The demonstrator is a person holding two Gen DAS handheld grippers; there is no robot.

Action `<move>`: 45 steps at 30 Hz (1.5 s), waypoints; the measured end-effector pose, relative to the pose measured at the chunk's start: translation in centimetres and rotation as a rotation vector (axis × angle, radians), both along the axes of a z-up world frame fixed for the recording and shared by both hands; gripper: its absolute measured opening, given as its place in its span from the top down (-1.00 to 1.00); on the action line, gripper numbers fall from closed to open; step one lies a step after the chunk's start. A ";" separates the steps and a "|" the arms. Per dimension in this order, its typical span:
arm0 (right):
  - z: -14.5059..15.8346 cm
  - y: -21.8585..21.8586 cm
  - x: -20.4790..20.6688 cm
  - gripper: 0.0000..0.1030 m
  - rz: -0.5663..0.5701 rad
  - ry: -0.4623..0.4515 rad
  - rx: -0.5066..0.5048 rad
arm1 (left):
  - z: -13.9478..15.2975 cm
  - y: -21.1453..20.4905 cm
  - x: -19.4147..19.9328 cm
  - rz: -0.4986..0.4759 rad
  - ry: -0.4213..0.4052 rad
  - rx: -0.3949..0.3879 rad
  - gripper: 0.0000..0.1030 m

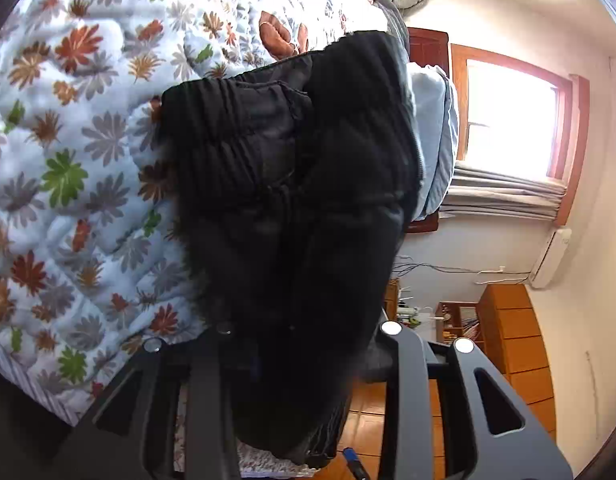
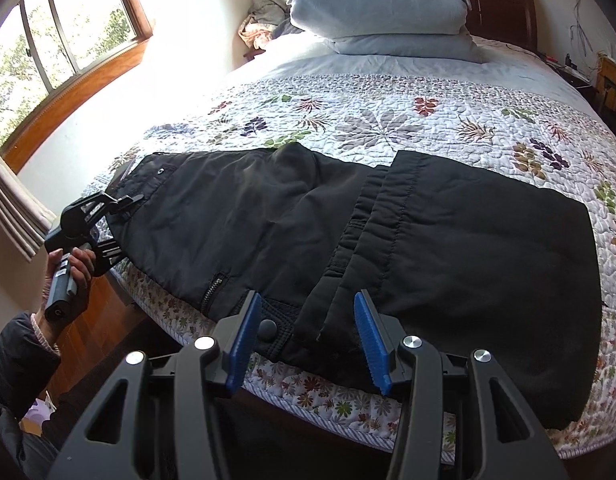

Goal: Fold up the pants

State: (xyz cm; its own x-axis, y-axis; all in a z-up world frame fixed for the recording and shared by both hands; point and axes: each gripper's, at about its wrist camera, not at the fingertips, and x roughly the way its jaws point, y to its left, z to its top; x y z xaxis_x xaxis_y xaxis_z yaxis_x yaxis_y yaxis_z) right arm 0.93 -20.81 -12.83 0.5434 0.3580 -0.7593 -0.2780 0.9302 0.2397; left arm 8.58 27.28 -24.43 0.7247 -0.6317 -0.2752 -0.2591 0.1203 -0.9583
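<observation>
Black padded pants (image 2: 348, 240) lie across the near edge of the bed, with a layer folded over on the right side and the elastic waistband (image 2: 372, 220) near the middle. My right gripper (image 2: 308, 332) is open, its blue pads (image 2: 243, 344) on either side of the pants' near edge by a snap button (image 2: 266, 326). My left gripper (image 2: 119, 224) is at the pants' left end, held in a hand. In the left wrist view the black fabric (image 1: 291, 220) fills the space between the jaws of the left gripper (image 1: 303, 344); whether they pinch it is unclear.
A floral quilt (image 2: 388, 120) covers the bed. Two light blue pillows (image 2: 384, 4) are stacked at the headboard. A window (image 2: 59, 36) is at left. Wooden floor (image 1: 372, 420) and a wooden dresser (image 1: 520, 340) lie beside the bed.
</observation>
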 end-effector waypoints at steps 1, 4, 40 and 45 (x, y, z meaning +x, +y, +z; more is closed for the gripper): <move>-0.1 0.0 0.1 0.04 0.003 0.004 -0.001 | -0.3 -0.1 0.3 0.000 0.002 -0.005 0.42; -0.3 0.1 0.0 0.04 0.003 0.011 -0.003 | -0.9 -0.5 1.0 -0.003 -0.016 -0.025 0.50; 2.5 -12.5 0.4 -0.45 -0.279 -0.048 0.471 | 14.3 -27.2 0.6 -0.605 -0.513 0.709 0.31; 1.9 -13.2 1.8 -0.59 -0.285 -0.022 0.594 | 12.3 -32.0 0.3 -0.732 -0.494 0.796 0.02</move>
State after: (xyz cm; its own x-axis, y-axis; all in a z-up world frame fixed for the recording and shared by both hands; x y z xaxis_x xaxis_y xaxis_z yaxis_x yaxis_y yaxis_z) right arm 2.73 -33.99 -10.88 0.6921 0.5527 -0.4642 -0.0517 0.6794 0.7319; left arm 8.90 -4.76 -12.13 0.4002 -0.7177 -0.5698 0.4958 0.6925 -0.5241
